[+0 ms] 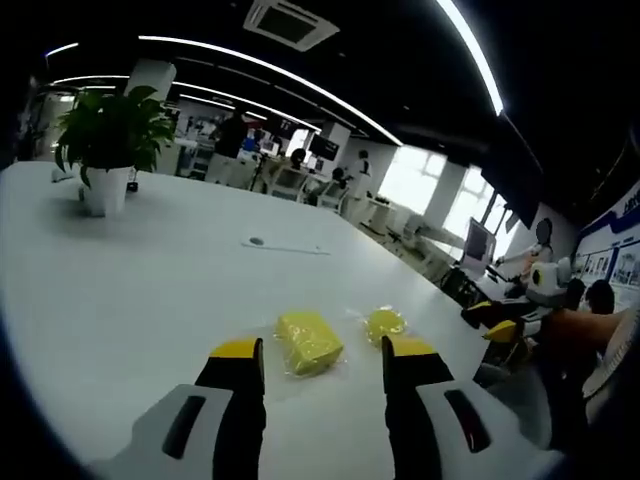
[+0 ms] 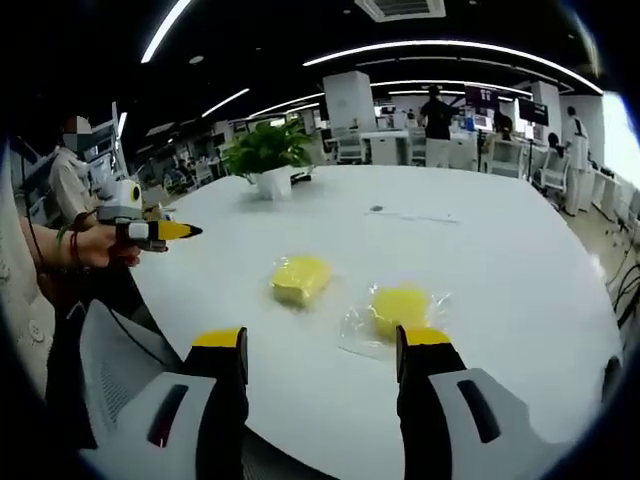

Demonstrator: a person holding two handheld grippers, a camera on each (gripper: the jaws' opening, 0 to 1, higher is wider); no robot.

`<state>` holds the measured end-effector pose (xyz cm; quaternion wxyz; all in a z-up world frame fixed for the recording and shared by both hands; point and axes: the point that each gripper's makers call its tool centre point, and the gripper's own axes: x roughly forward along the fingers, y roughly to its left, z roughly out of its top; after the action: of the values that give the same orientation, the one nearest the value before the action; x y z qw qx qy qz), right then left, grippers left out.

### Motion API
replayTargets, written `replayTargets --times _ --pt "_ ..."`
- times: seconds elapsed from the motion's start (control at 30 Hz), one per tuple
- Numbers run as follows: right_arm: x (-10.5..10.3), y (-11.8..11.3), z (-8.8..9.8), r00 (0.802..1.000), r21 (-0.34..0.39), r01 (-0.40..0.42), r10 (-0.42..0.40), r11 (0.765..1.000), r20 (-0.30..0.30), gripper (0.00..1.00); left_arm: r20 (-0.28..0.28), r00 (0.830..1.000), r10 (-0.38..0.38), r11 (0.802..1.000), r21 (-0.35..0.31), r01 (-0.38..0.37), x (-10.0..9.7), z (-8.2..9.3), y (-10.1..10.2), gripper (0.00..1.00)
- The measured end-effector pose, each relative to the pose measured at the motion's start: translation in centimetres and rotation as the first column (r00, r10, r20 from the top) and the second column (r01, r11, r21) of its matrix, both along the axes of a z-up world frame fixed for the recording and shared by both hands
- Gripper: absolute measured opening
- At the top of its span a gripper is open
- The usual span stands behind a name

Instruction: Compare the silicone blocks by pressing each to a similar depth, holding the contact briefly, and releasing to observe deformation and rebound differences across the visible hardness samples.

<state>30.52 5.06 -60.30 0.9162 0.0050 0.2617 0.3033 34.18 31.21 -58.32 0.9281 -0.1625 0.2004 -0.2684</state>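
Two yellow silicone blocks lie on the white table (image 1: 150, 290), each on clear plastic wrap. In the left gripper view the squarish block (image 1: 308, 341) sits just beyond my left gripper (image 1: 323, 350), between its open jaws, and the rounder block (image 1: 384, 323) lies by the right jaw tip. My right gripper (image 1: 497, 320) shows at the table's right edge, held by a person. In the right gripper view the squarish block (image 2: 299, 279) lies ahead and the rounder block (image 2: 400, 306) sits just above the right jaw tip. My right gripper (image 2: 322, 338) is open and touches nothing. A hand holds my left gripper (image 2: 165, 231) over the table's left edge.
A potted plant (image 1: 108, 150) (image 2: 268, 155) stands at the far end of the table. A thin paper strip with a small dark object (image 1: 285, 246) (image 2: 410, 214) lies mid-table. Office chairs, desks, monitors and people stand beyond the table's edges.
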Motion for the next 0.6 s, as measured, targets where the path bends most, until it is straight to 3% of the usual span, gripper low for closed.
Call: replayTargets --times 0.33,0.6 --pt "-1.9 -0.3 0.1 0.999 0.035 0.031 -0.032 0.999 0.013 0.57 0.011 0.999 0.038 0.999 0.028 -0.038 -2.4 0.1 1.6 0.51" --pt "-2.6 -1.2 0.0 0.999 0.034 0.035 -0.036 0.999 0.014 0.58 0.003 1.0 0.018 0.999 0.038 -0.019 -3.7 -0.1 1.1 0.57"
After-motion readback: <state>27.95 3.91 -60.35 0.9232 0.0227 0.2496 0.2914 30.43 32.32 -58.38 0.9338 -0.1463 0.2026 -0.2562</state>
